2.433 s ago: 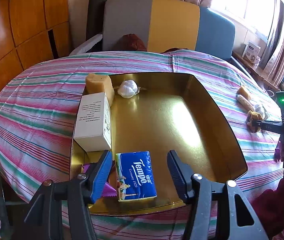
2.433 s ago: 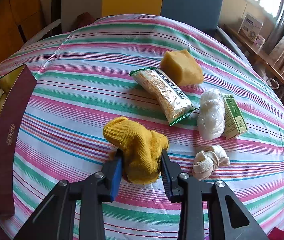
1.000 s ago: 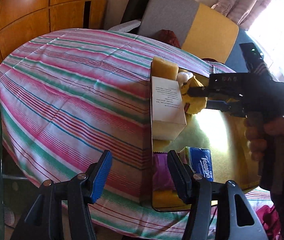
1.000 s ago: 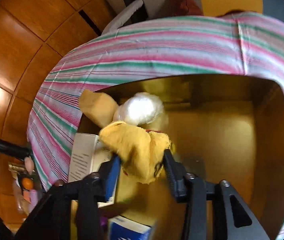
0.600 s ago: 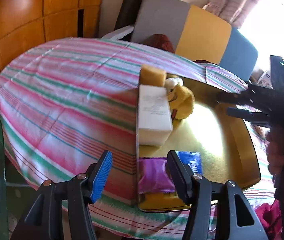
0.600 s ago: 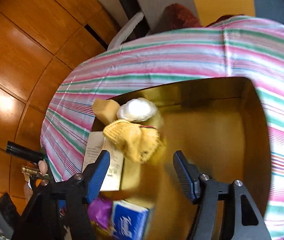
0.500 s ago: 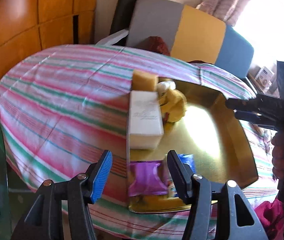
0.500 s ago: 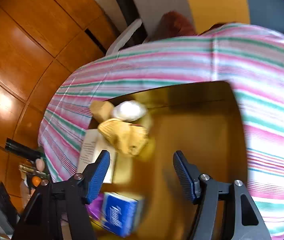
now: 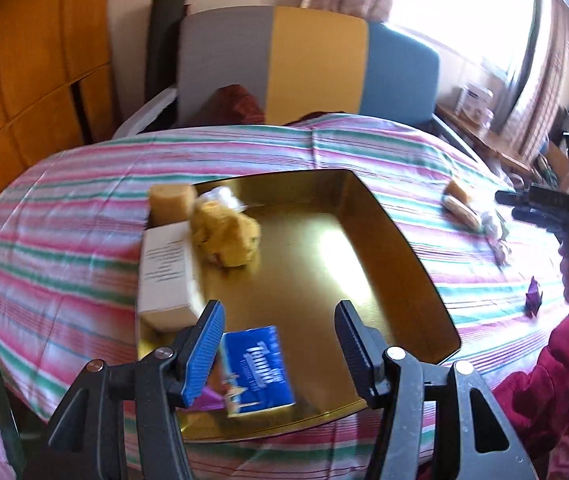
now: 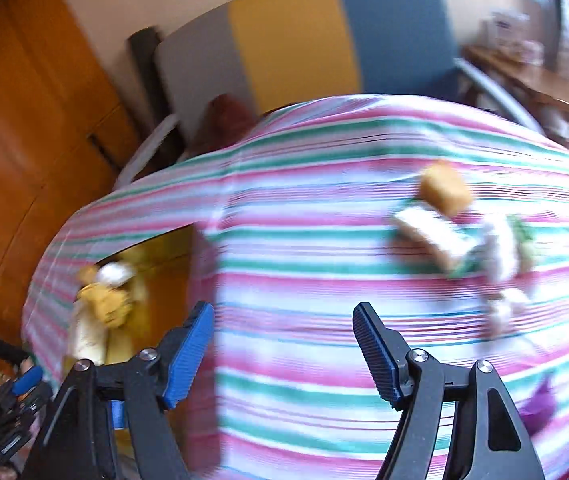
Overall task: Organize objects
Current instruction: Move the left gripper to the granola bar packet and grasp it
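The yellow sock (image 10: 104,300) lies in the gold tray (image 10: 164,280) — well left of the right claw (image 10: 284,354), whose empty jaws are opening; left claw (image 9: 278,350) open, empty.

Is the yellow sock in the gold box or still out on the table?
In. The yellow sock lies inside the gold box, beside the white carton. No pincher holds it.

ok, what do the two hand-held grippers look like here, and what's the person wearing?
Left hand-held gripper: black angular frame, silver bolts at the joints, two fingers with ribbed blue pads. Right hand-held gripper has the same build; from the left wrist camera its black body carries a small green light. No cables visible. The person wears a dark red sleeve.
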The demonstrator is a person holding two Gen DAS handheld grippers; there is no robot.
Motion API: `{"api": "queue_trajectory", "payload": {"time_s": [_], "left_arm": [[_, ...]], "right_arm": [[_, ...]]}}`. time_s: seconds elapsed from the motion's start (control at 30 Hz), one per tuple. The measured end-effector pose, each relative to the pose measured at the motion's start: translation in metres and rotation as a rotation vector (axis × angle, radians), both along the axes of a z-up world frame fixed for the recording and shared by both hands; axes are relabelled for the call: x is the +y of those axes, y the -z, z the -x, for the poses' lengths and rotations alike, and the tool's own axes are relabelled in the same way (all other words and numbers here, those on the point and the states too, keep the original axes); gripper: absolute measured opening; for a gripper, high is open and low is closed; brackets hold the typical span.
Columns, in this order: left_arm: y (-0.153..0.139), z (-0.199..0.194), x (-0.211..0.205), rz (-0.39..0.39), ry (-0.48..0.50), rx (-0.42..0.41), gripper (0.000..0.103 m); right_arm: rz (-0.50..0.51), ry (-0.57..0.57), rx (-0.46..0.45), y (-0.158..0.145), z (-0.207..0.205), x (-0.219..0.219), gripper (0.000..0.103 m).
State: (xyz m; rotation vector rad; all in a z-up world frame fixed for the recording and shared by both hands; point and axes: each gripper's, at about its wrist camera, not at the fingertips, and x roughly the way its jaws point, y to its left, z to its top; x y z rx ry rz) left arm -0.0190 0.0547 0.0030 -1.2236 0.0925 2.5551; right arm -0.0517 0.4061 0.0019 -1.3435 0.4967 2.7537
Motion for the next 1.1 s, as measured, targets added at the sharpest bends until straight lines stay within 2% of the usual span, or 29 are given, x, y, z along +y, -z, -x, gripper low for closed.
{"api": "queue_trajectory", "payload": {"time_s": [0.17, 0.33, 0.4, 0.47, 0.6, 0.7, 0.87, 1.1], "left_arm": [[-0.005, 0.003, 0.04, 0.042, 0.078, 0.005, 0.058], [-0.014, 0.011, 0.091, 0.079, 0.165, 0.027, 0.058], [-0.016, 0.016, 0.111, 0.068, 0.201, 0.017, 0.058], [-0.014, 0.024, 0.133, 0.047, 0.232, -0.012, 0.058], [-0.008, 0.035, 0.181, 0.069, 0.285, -0.022, 0.058], [0.002, 0.046, 0.208, 0.038, 0.318, -0.088, 0.058], [0.03, 0.075, 0.25, -0.059, 0.31, -0.289, 0.057], [0.061, 0.113, 0.311, -0.113, 0.269, -0.434, 0.056]], "right_arm": [[-0.056, 0.147, 0.034, -0.005, -0.015, 0.071, 0.075], [-0.118, 0.302, 0.038, 0.019, -0.024, 0.129, 0.075], [-0.061, 0.396, 0.012, 0.029, -0.03, 0.153, 0.074], [-0.001, 0.456, 0.05, 0.026, -0.038, 0.17, 0.073], [0.081, 0.497, 0.059, 0.029, -0.047, 0.185, 0.074], [0.127, 0.518, 0.05, 0.032, -0.051, 0.191, 0.074], [0.198, 0.542, 0.055, 0.036, -0.057, 0.196, 0.078], [0.233, 0.53, 0.074, 0.035, -0.059, 0.197, 0.079]]}}
